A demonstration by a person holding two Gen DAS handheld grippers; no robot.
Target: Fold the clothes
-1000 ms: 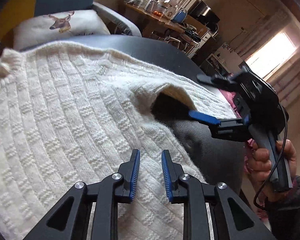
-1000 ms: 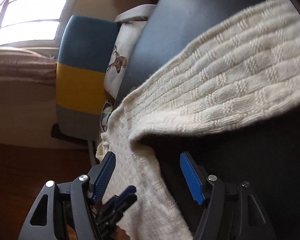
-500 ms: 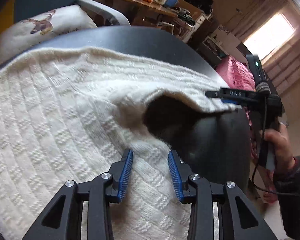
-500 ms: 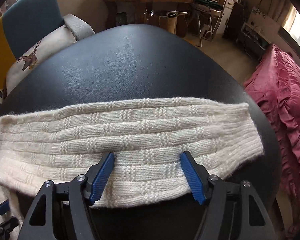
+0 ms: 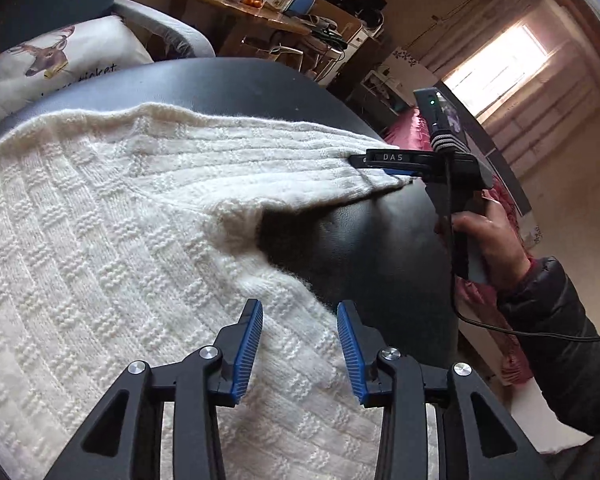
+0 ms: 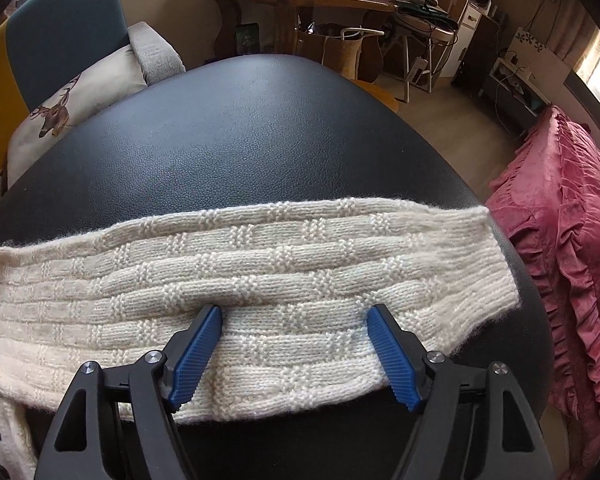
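- Sweater (image 5: 100,240) is the thing to fold. It is cream, with a bumpy knit, and it lies spread on a dark, shiny surface (image 6: 260,140).
- One sleeve (image 6: 240,292) lies stretched out flat from the body of the sweater. In the right wrist view it runs long from the left side to the right side, and its cuff end points toward the pink ruffled cloth (image 6: 560,260).
- In the left wrist view, the sleeve and the side of the body make a V shape, with dark surface showing in the gap.
- It looks soft and floppy, and thick too. I think it bends easily and sags if you lift it by one spot. The wool looks fuzzy, so it likely does not slip much.
- A good place to take hold, I think, is the cuff or a side edge, where the knit is doubled and the blue pads can pinch it.
- The left tongs (image 5: 300,344) are open, with nothing between the pads. They hang over the side of the sweater's body.
- The right tongs (image 6: 296,352) are open wide, with nothing pinched. They sit low over the sleeve, and the tips look as if they touch the knit.
- A hand (image 5: 488,240) holds the handle of the right tongs.
- A deer pillow (image 6: 64,100) sits on a chair behind the surface.
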